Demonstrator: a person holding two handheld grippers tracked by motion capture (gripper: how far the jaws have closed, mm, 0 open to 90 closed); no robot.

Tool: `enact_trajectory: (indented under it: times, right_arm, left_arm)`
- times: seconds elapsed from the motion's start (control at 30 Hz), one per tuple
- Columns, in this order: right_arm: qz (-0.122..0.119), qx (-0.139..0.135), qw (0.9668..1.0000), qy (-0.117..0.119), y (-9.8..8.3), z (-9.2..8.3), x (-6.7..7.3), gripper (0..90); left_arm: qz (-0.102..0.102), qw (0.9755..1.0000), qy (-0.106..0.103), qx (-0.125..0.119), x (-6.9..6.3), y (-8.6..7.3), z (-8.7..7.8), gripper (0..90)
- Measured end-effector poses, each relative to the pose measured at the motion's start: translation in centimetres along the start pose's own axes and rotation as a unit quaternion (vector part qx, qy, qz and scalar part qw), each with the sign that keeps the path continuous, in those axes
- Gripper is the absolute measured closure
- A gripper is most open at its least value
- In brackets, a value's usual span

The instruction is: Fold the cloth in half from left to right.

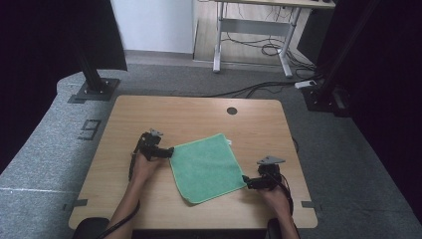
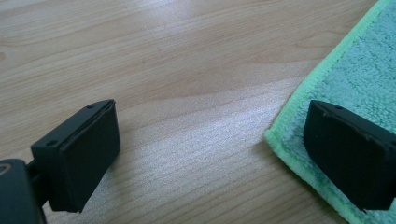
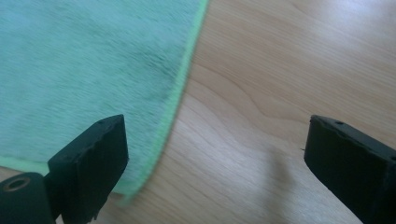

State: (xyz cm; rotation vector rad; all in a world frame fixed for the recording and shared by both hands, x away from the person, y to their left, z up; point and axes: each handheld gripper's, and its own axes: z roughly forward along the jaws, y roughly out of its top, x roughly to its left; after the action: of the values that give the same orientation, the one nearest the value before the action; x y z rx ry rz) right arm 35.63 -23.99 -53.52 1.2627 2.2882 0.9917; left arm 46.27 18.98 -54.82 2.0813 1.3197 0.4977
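Nearest the person, the right tool (image 1: 247, 182) sits at the near right corner of the green cloth (image 1: 206, 167), which lies flat and askew in the middle of the wooden surface (image 1: 149, 112); in the right gripper view its jaws stand wide apart, one over the cloth's hem, the other over bare wood, nothing pinched between them. A little farther off, the left tool (image 1: 170, 152) rests at the cloth's far left corner; in the left gripper view it too is spread wide — one jaw over bare wood, the other over the corner of the cloth (image 2: 355, 70), whether touching it or hovering just above I cannot tell.

The likely trouble from here: both tools straddle an edge rather than a fold of fabric, so closing without first getting a jaw under the hem would probably clamp on nothing, or catch only the fringe and let it slip when lifted; uneven grips at opposite corners could also drag the cloth sideways or bunch it — a poor start for folding or lifting.

Beyond the surface lie grey floor and a tangle of cables (image 1: 259, 89).
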Motion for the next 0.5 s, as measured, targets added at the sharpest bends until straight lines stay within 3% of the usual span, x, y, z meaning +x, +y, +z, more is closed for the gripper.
enact_trajectory:
  times: [0.27,0.5]
  right_arm:
    - [-0.028,0.005,0.9984,0.049,0.9,0.5,2.4,9.7]
    - [-0.043,0.002,0.9950,0.091,1.3,1.2,4.3,13.0]
  left_arm:
    - [-0.001,1.0000,0.000,0.000,0.0,0.0,0.0,4.7]
    - [0.000,1.0000,0.001,-0.002,0.0,-0.1,-0.1,6.4]
